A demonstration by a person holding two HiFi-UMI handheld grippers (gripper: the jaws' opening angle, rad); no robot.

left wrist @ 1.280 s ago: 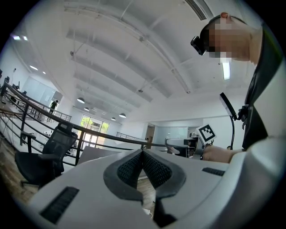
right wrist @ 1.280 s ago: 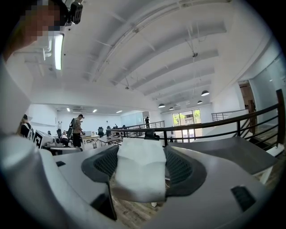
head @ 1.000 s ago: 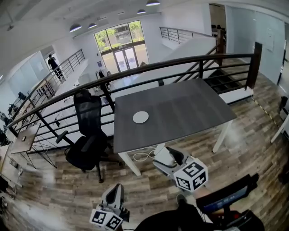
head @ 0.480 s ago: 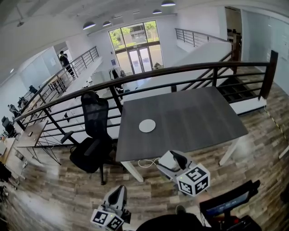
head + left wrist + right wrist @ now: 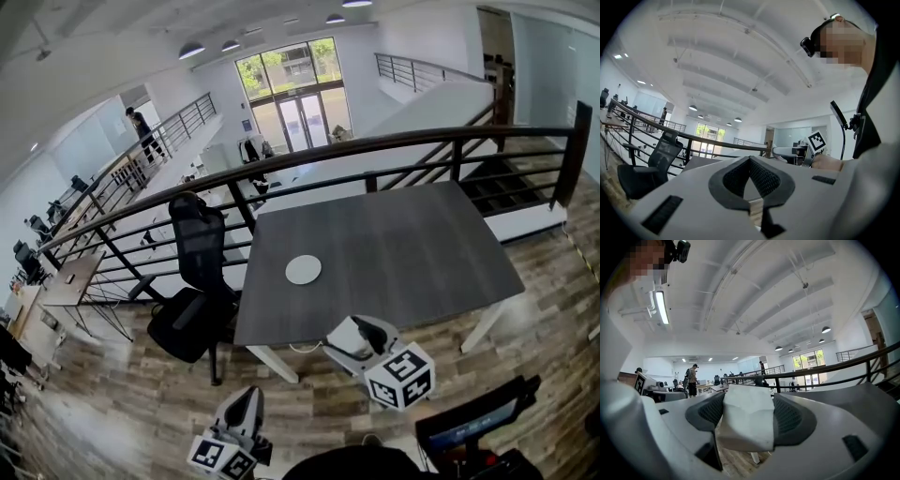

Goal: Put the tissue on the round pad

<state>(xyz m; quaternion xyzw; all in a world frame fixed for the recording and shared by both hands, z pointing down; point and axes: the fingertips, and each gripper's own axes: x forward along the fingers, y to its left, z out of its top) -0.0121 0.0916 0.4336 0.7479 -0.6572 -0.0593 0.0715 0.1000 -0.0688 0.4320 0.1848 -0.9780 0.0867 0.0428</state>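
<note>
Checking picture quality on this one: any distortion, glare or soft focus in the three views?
Head view: heavy fisheye bends the railing, the windows blow out bright, the table is evenly lit. Left gripper view: dark round vignette, background fairly clear. Right gripper view: same vignette, strip light glares, tissue close and slightly soft.

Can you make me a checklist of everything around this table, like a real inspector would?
Surface: dark table, bare except for the pad.
Job's things: round pad on the table, nothing on it; tissue not yet on the pad.
Clutter: nothing seen.
Grippers: right gripper shut on the tissue; left gripper shut, empty.
Cables: what looks like a pale cable loop on the floor under the table's near edge.
Surroundings: black chair beside the table, railing behind it, wood floor.
</note>
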